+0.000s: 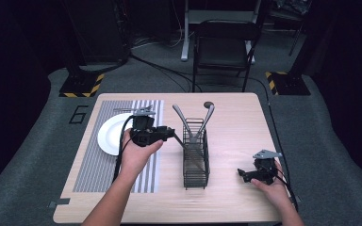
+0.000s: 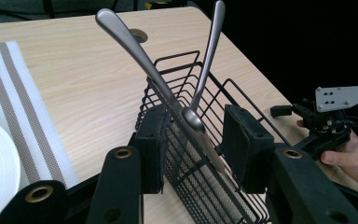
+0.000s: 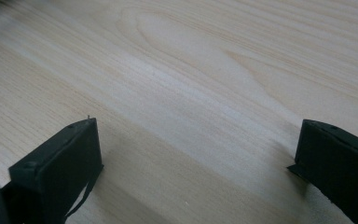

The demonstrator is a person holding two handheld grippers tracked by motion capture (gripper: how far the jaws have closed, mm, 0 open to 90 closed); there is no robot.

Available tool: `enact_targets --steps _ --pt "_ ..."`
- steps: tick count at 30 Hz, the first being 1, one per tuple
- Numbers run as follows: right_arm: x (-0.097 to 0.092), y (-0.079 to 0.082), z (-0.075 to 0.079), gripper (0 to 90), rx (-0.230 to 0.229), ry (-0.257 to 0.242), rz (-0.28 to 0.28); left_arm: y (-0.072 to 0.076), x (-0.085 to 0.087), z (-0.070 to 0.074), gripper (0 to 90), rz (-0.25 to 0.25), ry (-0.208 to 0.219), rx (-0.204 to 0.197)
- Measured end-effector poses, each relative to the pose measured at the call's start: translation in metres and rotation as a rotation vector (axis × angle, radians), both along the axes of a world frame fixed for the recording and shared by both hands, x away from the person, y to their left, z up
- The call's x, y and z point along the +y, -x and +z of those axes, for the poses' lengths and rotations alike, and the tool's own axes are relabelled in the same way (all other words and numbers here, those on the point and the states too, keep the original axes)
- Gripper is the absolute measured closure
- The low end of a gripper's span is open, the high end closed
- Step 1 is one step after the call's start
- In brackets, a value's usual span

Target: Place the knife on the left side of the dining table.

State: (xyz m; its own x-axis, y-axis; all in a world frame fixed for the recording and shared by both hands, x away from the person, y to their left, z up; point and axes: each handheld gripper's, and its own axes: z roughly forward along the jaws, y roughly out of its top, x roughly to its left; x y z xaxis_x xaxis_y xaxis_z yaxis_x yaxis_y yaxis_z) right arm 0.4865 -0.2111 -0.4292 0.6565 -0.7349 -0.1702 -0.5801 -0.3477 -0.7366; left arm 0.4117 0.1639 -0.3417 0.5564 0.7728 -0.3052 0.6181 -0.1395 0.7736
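A black wire basket (image 1: 195,162) stands in the middle of the wooden table, with two metal utensils leaning apart in it, handles up (image 1: 181,117) (image 1: 207,117). My left gripper (image 1: 172,133) is level at the basket's left side, pointing at it. In the left gripper view its jaws (image 2: 196,119) stand open on either side of the crossed utensils (image 2: 193,116), and the pads (image 2: 151,140) keep a gap from them. My right gripper (image 1: 245,175) rests near the table's front right. It is open wide over bare wood (image 3: 200,126), with nothing between its jaws.
A white plate (image 1: 111,134) lies on a grey striped placemat (image 1: 99,174) at the left, just behind my left hand. A round hole (image 1: 208,104) sits in the tabletop behind the basket. A black chair (image 1: 224,42) stands beyond the far edge.
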Motion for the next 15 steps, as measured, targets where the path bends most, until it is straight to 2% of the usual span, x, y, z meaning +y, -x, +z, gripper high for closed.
enact_targets --steps 15 --pt "-0.0001 -0.0001 0.0 0.0 -0.001 0.0 -0.003 -0.0094 -0.0087 -0.0049 68.6 0.008 0.016 0.002"
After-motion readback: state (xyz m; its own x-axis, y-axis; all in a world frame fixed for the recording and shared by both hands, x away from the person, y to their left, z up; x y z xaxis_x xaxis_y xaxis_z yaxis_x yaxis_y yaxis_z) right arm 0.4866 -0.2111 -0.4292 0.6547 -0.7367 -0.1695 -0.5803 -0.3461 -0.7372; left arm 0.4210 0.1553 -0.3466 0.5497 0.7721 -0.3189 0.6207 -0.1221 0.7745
